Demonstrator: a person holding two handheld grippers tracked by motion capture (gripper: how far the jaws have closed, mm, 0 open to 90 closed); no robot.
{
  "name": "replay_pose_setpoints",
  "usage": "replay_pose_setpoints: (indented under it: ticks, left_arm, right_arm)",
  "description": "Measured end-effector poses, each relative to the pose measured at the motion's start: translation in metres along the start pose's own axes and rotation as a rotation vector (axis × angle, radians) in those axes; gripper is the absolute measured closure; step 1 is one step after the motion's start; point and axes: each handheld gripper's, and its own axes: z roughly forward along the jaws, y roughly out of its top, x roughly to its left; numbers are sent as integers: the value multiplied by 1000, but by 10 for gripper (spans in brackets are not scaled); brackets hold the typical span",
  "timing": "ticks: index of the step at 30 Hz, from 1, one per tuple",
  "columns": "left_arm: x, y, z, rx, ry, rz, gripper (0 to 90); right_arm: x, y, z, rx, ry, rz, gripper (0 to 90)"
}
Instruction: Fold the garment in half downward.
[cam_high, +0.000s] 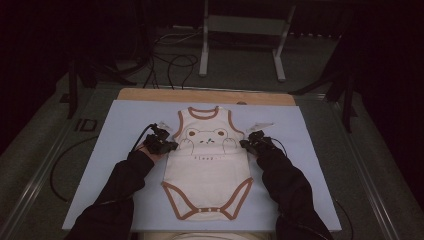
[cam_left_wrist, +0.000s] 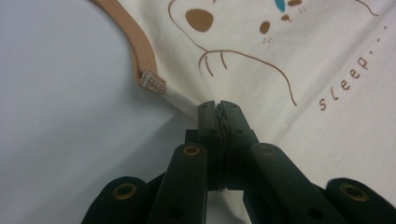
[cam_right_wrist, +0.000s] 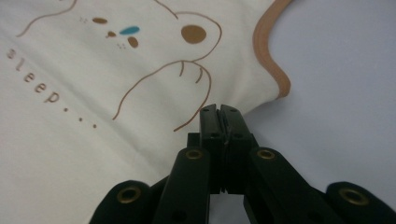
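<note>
I read one word, "sleep" followed by dots, printed in brown lowercase on the cream bodysuit (cam_left_wrist: 299, 60) below the bear drawing. It was clear in the left gripper view, and in the right gripper view (cam_right_wrist: 70, 60) it ran as "sleep . . .". From the high view the line was too small to make out.

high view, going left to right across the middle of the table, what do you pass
left cable → left gripper → bodysuit → right gripper → bare mat
</note>
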Motion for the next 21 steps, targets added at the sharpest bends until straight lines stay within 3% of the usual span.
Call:
replay_pose_setpoints:
  ticks: [10, 21]
  left_arm:
    - [-2, 1, -10, -13, -14, 12, 889]
    - [-9, 1, -29, -23, -29, 51, 889]
  right_arm:
    - [4, 2, -11, -5, 14, -27, 899]
    - [13, 7, -37, -46, 17, -70, 899]
